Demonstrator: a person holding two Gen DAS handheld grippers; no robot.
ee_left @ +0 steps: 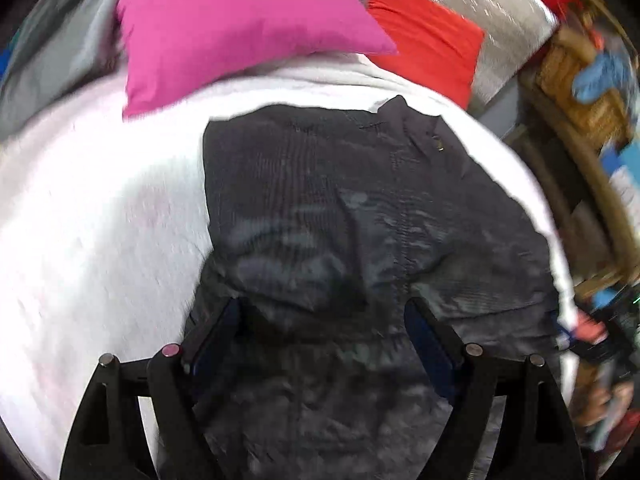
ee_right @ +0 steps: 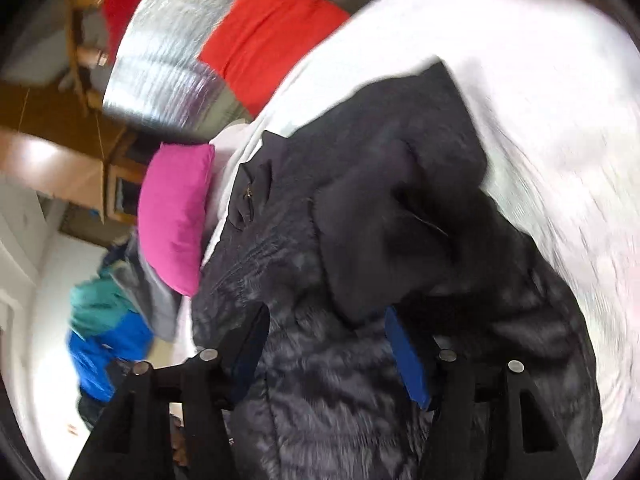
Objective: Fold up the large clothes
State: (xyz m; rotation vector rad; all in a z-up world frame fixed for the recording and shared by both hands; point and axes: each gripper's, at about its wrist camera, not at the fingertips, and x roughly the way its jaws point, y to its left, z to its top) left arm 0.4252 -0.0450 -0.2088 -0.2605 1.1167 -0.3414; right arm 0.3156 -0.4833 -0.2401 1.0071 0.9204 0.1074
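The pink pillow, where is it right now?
In the left wrist view the pink pillow lies upper left on the white bedcover, beyond the black jacket, left of the red pillow.

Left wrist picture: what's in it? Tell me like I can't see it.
A dark grey quilted puffer jacket lies spread on a white bedsheet, with the open left gripper over its near edge. Behind sit a pink pillow and a red-orange cushion.

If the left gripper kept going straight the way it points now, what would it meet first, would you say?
Most likely the dark jacket: it fills the space between and ahead of the open left gripper. Depth is unclear, so I cannot tell whether they already touch.
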